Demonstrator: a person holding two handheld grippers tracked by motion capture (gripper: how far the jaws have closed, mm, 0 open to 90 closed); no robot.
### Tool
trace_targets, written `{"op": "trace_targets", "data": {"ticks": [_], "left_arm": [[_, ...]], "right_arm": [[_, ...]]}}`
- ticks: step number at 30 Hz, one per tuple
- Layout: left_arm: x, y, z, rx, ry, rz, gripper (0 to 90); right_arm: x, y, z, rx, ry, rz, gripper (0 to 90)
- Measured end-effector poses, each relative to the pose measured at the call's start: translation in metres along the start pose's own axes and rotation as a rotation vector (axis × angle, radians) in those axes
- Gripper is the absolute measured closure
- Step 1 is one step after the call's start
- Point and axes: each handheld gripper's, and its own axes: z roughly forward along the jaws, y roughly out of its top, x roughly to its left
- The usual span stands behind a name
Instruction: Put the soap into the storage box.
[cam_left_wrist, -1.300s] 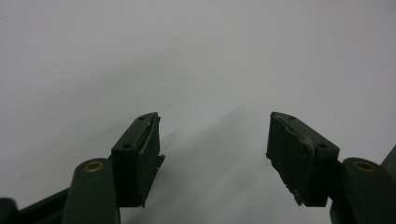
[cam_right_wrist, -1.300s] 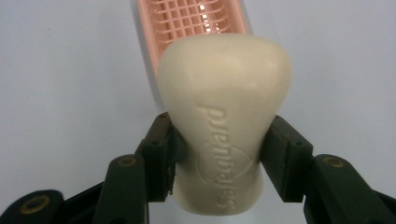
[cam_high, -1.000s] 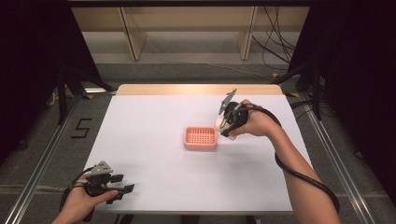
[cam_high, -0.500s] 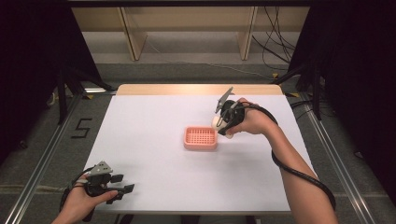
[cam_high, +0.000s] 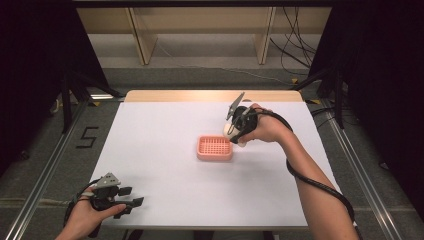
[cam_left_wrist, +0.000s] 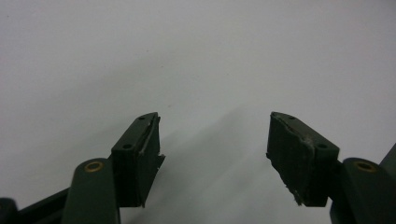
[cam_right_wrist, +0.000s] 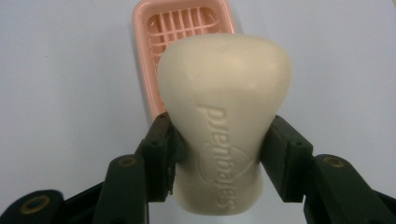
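The cream-white, smooth, waisted bar of soap (cam_right_wrist: 224, 121) sits clamped across its narrow middle in your right gripper (cam_right_wrist: 219, 154), held up in the air just at the right edge of the pink plastic soap dish with a slatted grid floor (cam_high: 215, 148), which rests near the middle of the white table (cam_high: 165, 130).

The grip is the weak spot, as I judge it. Your jaws pinch a curved, slick surface, and the wide, heavy end of the bar hangs out past them, so it could pivot or slide free if you tilt or ease off early. The dish looks light and nothing holds it down; if you lower the bar onto its rim instead of inside the grid, it may tip or skid across the table. From the right gripper view the bar hides much of the dish, so lining up by that view alone could leave you off-centre.

Embossed along the bar you can read "Safeguard", with a faint curved emblem around it. On the floor left of the table a dark "5" (cam_high: 88, 136) is marked.

Your left gripper (cam_high: 131, 202) rests at the near left corner of the table, jaws spread apart with nothing between them.
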Motion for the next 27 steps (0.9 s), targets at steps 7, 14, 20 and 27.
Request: {"op": "trace_targets", "data": {"ticks": [7,14,20,27], "left_arm": [[0.000,0.000,0.000,0.000,0.000,0.001,34.3],[0.000,0.000,0.000,-0.001,0.000,0.001,34.3],[0.000,0.000,0.000,-0.001,-0.001,0.000,34.3],[0.000,0.000,0.000,0.000,-0.001,0.000,34.3]], "right_arm": [[0.000,0.004,0.002,0.002,0.004,-0.005,50.4],[0.000,0.009,0.004,0.002,0.002,-0.014,50.4],[0.001,0.012,0.005,0.007,0.002,-0.004,50.4],[0.001,0.015,0.008,-0.001,0.008,-0.024,50.4]]}}
